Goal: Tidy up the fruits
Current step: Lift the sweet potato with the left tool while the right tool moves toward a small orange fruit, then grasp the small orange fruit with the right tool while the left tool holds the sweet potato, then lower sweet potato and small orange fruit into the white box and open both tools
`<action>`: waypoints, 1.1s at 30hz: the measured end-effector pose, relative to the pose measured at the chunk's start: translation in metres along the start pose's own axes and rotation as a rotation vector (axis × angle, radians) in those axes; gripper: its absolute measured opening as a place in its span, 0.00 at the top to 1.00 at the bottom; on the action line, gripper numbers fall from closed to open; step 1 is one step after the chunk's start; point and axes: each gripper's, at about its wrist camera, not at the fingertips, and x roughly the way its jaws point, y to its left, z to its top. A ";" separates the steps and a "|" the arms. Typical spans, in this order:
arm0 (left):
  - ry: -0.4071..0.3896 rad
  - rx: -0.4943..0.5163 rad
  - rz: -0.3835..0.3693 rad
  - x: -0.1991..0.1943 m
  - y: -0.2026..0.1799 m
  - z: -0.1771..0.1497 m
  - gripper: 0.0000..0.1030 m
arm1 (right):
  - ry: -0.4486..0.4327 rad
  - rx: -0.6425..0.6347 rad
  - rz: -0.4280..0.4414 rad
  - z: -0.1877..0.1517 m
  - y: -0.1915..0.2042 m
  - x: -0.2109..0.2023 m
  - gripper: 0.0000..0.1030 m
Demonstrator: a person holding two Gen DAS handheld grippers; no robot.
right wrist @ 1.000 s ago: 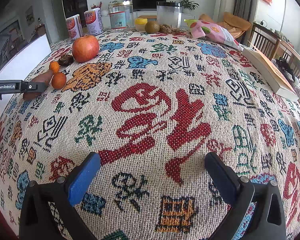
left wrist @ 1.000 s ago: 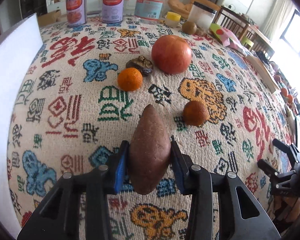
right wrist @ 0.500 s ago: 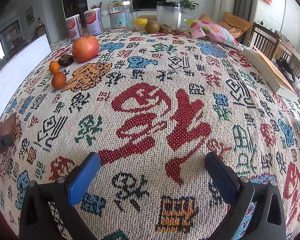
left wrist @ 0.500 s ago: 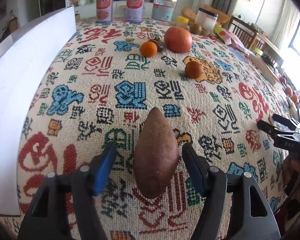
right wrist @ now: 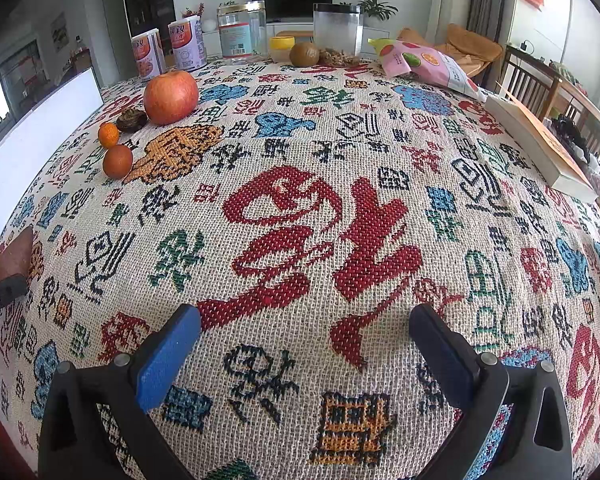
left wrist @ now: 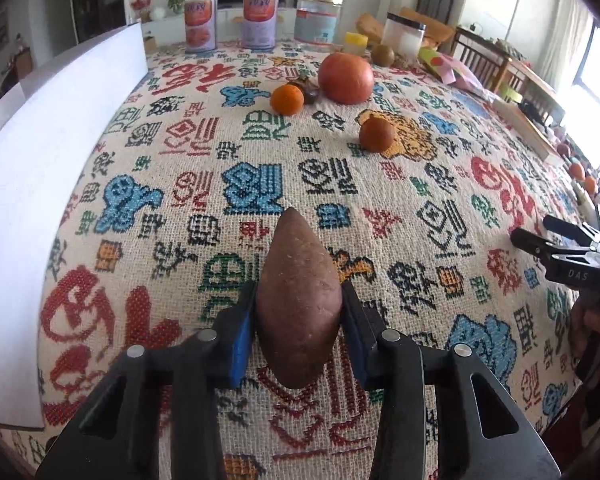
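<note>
The left gripper (left wrist: 299, 332) is clenching a sweet potato (left wrist: 298, 300), its blue pads pressing both flanks while the pointed end is aiming toward twelve o'clock over the patterned tablecloth (left wrist: 148, 184). Whether the sweet potato is touching the cloth cannot be told. Far ahead, an apple (left wrist: 345, 77) is sitting at about one o'clock, with an orange (left wrist: 286, 99) just beside it at its eight o'clock and a small dark lump (left wrist: 308, 92) lying between the two. A second, darker orange (left wrist: 376, 134) is resting nearer, at the apple's five o'clock. A white board (left wrist: 40, 160) is running along the nine o'clock side.

The right gripper (right wrist: 305, 350) is hanging released, its jaws spread wide over bare cloth and gripping nothing. In its view the apple (right wrist: 171, 97) and both oranges (right wrist: 108, 135) (right wrist: 117, 161) are clustering at ten o'clock, a kiwi (right wrist: 304, 54) is sitting at twelve o'clock by the jars (right wrist: 242, 32), and a snack bag (right wrist: 424, 64) is lying at one o'clock.
</note>
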 end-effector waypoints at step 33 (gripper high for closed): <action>-0.210 -0.578 0.056 -0.174 0.215 0.006 0.61 | -0.014 -0.371 0.699 0.126 0.316 -0.080 0.72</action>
